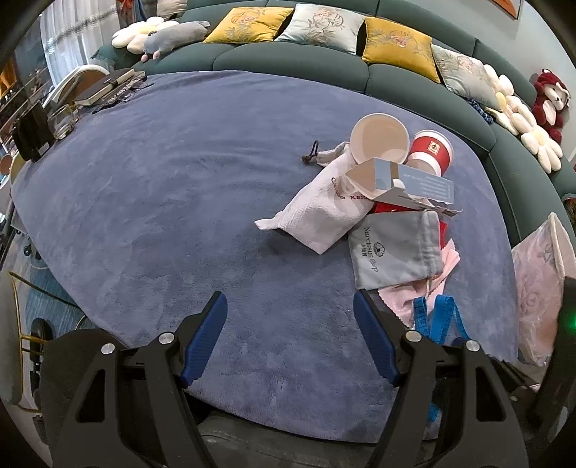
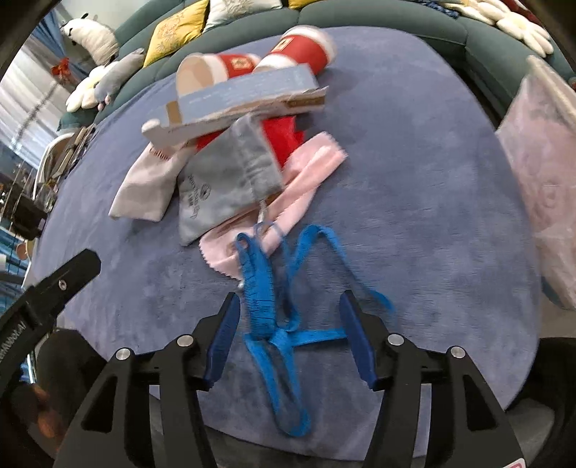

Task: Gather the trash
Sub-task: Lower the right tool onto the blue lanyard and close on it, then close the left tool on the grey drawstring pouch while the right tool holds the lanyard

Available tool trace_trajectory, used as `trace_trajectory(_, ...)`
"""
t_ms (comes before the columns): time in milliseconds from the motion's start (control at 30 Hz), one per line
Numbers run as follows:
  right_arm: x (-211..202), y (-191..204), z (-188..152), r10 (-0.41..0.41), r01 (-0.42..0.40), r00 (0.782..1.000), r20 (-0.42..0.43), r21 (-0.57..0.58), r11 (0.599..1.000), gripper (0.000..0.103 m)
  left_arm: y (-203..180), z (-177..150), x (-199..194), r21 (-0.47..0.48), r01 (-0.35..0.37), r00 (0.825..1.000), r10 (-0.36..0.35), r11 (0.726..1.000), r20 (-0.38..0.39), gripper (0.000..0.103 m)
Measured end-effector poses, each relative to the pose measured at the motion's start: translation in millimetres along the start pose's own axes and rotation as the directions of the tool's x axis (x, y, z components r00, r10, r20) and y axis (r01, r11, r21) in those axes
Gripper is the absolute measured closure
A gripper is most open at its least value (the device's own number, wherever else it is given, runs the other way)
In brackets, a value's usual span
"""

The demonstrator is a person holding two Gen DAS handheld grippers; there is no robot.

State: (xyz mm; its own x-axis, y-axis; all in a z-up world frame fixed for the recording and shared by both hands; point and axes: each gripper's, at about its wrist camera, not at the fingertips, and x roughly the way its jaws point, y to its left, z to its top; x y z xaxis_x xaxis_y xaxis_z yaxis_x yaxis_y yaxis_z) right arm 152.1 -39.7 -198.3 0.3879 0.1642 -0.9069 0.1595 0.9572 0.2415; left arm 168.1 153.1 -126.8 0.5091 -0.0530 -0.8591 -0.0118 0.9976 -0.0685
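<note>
A pile of trash lies on the blue blanket point(image 1: 180, 201): two red-and-white paper cups point(image 1: 430, 151) on their sides, a torn blue-grey carton point(image 1: 406, 181), a white cloth pouch point(image 1: 320, 212), a grey drawstring pouch point(image 1: 394, 250), pink cloth point(image 1: 417, 295) and a blue ribbon point(image 1: 437, 316). My left gripper point(image 1: 289, 309) is open and empty, short of the pile. My right gripper point(image 2: 289, 306) is open, its fingers on either side of the blue ribbon point(image 2: 268, 306). The carton point(image 2: 248, 95), grey pouch point(image 2: 230, 183) and cups point(image 2: 306, 46) lie beyond it.
A pink plastic bag point(image 1: 536, 284) stands at the right edge of the bed; it also shows in the right wrist view point(image 2: 540, 165). Cushions point(image 1: 248, 23) and soft toys point(image 1: 547, 97) line the green headboard. Books point(image 1: 104, 86) and a glass point(image 1: 63, 120) sit at the left.
</note>
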Motion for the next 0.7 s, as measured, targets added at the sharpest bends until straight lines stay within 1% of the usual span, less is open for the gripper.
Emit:
trace_trajectory(33,0.3,3.1,0.6,-0.010,0.011,1.000,0.011,-0.016,1.000,0.052,-0.5,0.8,0.9,0.002,-0.001,1.000,0.001,1.000,-0.002,0.034)
trace_trajectory(67,1.0,5.1,0.4,-0.019,0.019,1.000,0.014,-0.032,0.999,0.061,-1.1,1.7,1.7,0.004,-0.001,1.000,0.001,1.000,-0.003,0.034)
trace_trajectory(100,0.9,5.3,0.6,-0.029,0.030,0.999,0.017,-0.043,0.999,0.065,-1.5,2.1,2.6,0.004,0.001,1.000,-0.001,1.000,-0.004,0.034)
trace_trajectory(167,0.1,0.5,0.4,-0.017,0.018,1.000,0.014,-0.036,0.999,0.084,-4.0,3.6,5.2,0.006,0.007,1.000,-0.007,1.000,-0.007,0.034)
trace_trajectory(233,-0.9,-8.2,0.2,0.005,-0.005,1.000,0.005,-0.013,1.000,0.089,-8.1,3.9,8.0,0.010,0.011,1.000,-0.011,1.000,-0.013,0.034)
trace_trajectory(333,-7.2,-20.9,-0.7,0.036,-0.036,0.999,0.005,0.023,0.999,0.091,-15.0,4.1,10.7,0.023,0.020,1.000,-0.019,1.000,-0.019,0.034)
trace_trajectory(400,-16.2,-28.2,0.2,0.047,-0.048,0.999,0.025,0.038,0.998,0.092,-21.0,3.4,10.9,0.037,0.029,0.999,-0.029,0.999,-0.021,0.034)
trace_trajectory(567,-38.2,-47.2,8.5,0.049,-0.056,0.995,0.089,0.082,0.995,0.092,-40.5,-0.7,12.5,0.071,0.066,0.997,-0.064,0.995,-0.038,0.034)
trace_trajectory(700,-55.8,-61.6,16.8,0.026,-0.042,0.990,0.140,0.112,0.993,0.092,-57.0,-2.0,17.2,0.090,0.094,0.994,-0.089,0.992,-0.057,0.034)
